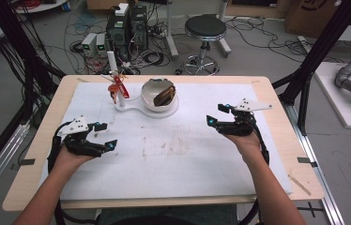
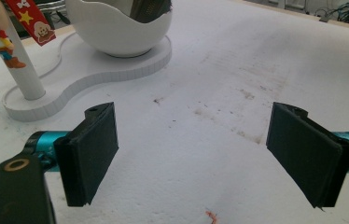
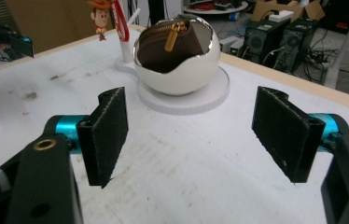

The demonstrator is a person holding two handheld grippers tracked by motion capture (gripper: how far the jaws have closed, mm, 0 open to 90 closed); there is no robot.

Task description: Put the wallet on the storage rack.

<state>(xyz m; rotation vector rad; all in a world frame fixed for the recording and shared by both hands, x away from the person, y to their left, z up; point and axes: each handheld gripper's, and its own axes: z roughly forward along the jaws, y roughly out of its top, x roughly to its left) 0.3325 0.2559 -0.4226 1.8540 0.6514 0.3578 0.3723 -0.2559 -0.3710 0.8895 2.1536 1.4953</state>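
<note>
A white egg-shaped bowl [image 1: 158,96] [image 2: 116,28] [image 3: 179,63] sits on a white base [image 1: 133,108] at the back middle of the mat. Inside it lies a brown zip pouch [image 1: 163,96] [image 3: 163,46] with a gold pull. A white post [image 1: 117,77] [image 2: 23,70] on the same base carries a small cowboy figure [image 3: 100,16] [image 2: 2,44] and a red strap [image 1: 118,86]. My left gripper [image 1: 105,136] [image 2: 193,158] rests at the left, open and empty. My right gripper [image 1: 217,114] [image 3: 191,135] hovers at the right, open, nothing between its pads.
The table [image 1: 277,101] has a white stained mat [image 1: 173,150] over it. Behind it stand a black stool [image 1: 205,29], computer cases [image 1: 126,28] and tangled cables. Black frame legs rise at both sides.
</note>
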